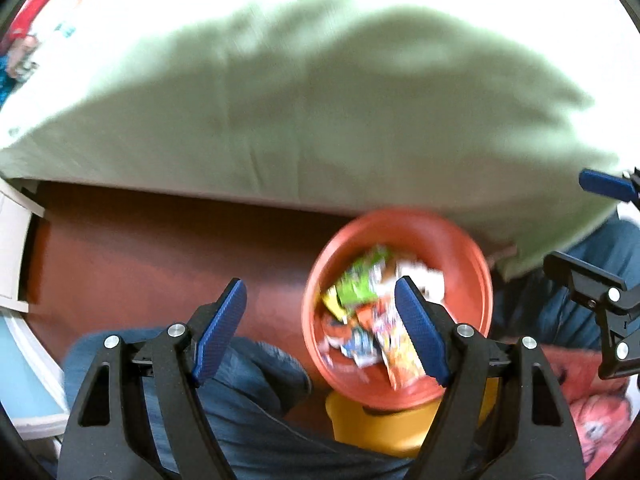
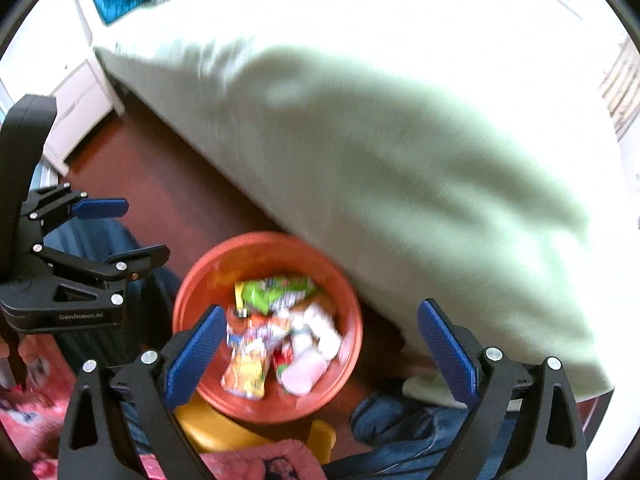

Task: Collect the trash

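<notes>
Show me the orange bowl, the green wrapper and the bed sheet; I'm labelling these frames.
orange bowl [image 2: 192, 300]: right wrist view, left inner wall.
green wrapper [image 2: 264, 294]: right wrist view, its middle.
bed sheet [image 1: 320, 128]: left wrist view, shaded top.

Orange-red bowl [image 2: 267, 256], plain. Inside the bowl: lime-green wrapper [image 2: 276, 292], orange-and-yellow printed packet [image 2: 245, 376], pale pink and white crumpled pieces [image 2: 308, 360]. Under the bowl: mustard-yellow stool [image 2: 212, 432]. Beyond the bowl: pale green sheet [image 2: 400, 160], reddish-brown floor [image 1: 160, 248]. Beside the bowl: blue denim [image 1: 248, 392], pink patterned cloth [image 2: 264, 464]. Ribbed blue pads [image 1: 218, 332] on black gripper frames.
</notes>
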`<state>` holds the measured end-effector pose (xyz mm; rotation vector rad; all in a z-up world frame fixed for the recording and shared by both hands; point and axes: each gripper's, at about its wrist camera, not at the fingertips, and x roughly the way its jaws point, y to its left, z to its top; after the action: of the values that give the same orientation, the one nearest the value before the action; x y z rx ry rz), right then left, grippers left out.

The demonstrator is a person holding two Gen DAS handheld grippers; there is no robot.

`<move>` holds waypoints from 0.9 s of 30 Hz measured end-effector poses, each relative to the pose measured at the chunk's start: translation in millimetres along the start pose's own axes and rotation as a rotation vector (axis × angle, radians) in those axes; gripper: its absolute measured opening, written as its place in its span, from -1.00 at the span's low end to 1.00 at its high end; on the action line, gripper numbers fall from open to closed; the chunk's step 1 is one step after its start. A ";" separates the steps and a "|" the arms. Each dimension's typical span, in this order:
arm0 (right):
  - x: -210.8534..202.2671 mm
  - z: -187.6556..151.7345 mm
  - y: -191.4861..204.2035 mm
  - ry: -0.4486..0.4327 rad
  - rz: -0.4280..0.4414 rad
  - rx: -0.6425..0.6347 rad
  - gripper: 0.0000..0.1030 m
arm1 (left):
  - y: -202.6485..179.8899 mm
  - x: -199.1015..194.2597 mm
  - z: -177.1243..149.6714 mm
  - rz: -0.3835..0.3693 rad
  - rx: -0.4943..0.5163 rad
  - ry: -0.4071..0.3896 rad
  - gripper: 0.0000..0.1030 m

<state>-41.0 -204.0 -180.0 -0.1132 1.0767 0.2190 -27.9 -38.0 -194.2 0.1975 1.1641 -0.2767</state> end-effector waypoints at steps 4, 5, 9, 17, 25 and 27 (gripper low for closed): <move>-43.3 26.4 -3.8 -0.156 -0.044 0.011 0.89 | 7.0 -40.4 23.7 0.034 -0.034 -0.139 0.45; -53.3 33.2 -4.8 -0.196 -0.062 0.015 0.89 | 8.1 -50.6 30.1 0.043 -0.039 -0.176 0.45; -87.7 58.6 -14.3 -0.338 -0.116 0.061 0.89 | 10.3 -85.7 51.7 0.078 -0.058 -0.301 0.68; -130.2 88.3 -25.5 -0.520 -0.173 0.142 0.89 | 9.9 -139.1 80.6 0.082 -0.134 -0.499 0.78; -145.3 99.1 -23.4 -0.596 -0.208 0.161 0.89 | 7.1 -153.2 94.4 0.072 -0.164 -0.559 0.79; -148.0 103.2 -23.3 -0.608 -0.201 0.165 0.89 | 8.5 -153.4 96.2 0.077 -0.169 -0.562 0.79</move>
<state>-14.3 -224.3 -1.2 -0.0025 0.4700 -0.0223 2.6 -41.1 -15.5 0.0100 0.6166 -0.1495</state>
